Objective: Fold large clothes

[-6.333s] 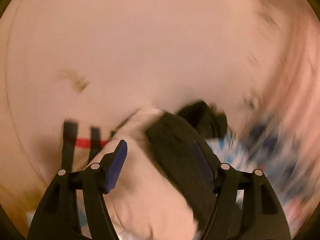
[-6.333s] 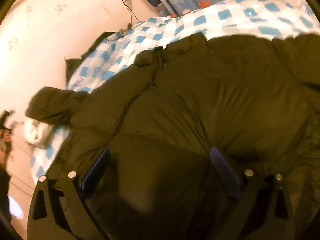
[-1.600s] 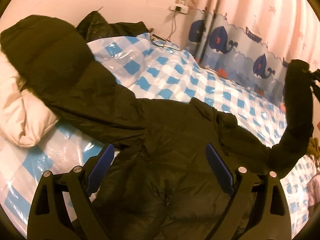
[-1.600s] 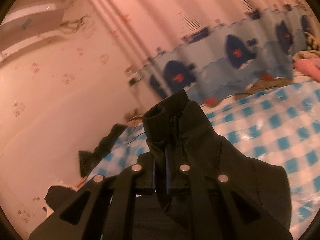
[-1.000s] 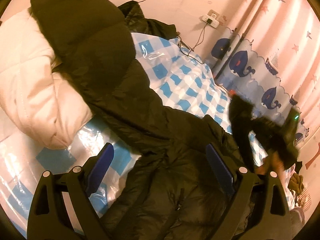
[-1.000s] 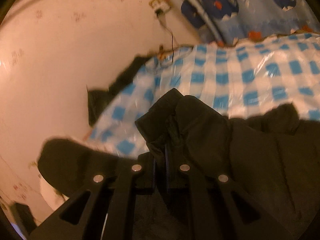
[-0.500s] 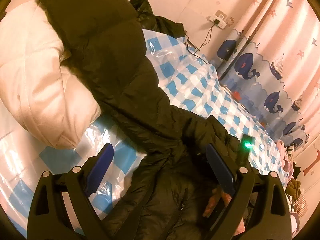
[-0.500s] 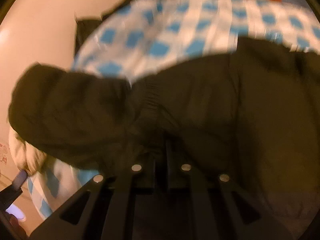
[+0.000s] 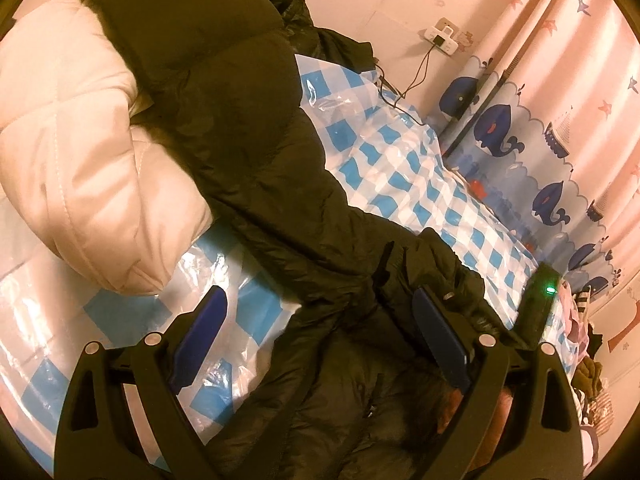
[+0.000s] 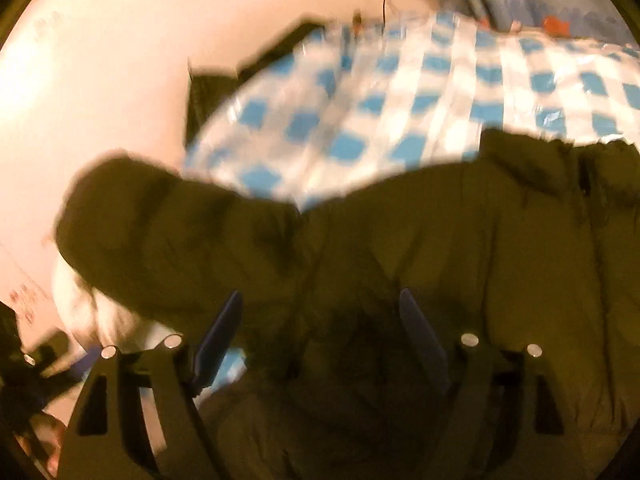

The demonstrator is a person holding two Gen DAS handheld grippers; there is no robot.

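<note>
A large dark puffer jacket (image 9: 256,168) lies on a bed with a blue and white checked cover (image 9: 404,184). One sleeve stretches up to the far left over a cream quilted garment (image 9: 80,152). My left gripper (image 9: 320,332) is open and empty above the jacket near the collar. The right gripper's body with a green light (image 9: 536,312) shows at the right in the left wrist view. In the blurred right wrist view my right gripper (image 10: 320,320) is open over the jacket (image 10: 440,260), holding nothing.
A pink wall with a socket and cable (image 9: 440,38) stands behind the bed. A whale-print curtain (image 9: 540,140) hangs at the right. Dark clothes (image 9: 336,44) lie at the bed's far corner. More clothes (image 9: 588,364) are piled at the far right.
My right gripper has opened and let go of the jacket's collar part, which now lies on the jacket. The left gripper has stayed open and barely moved.
</note>
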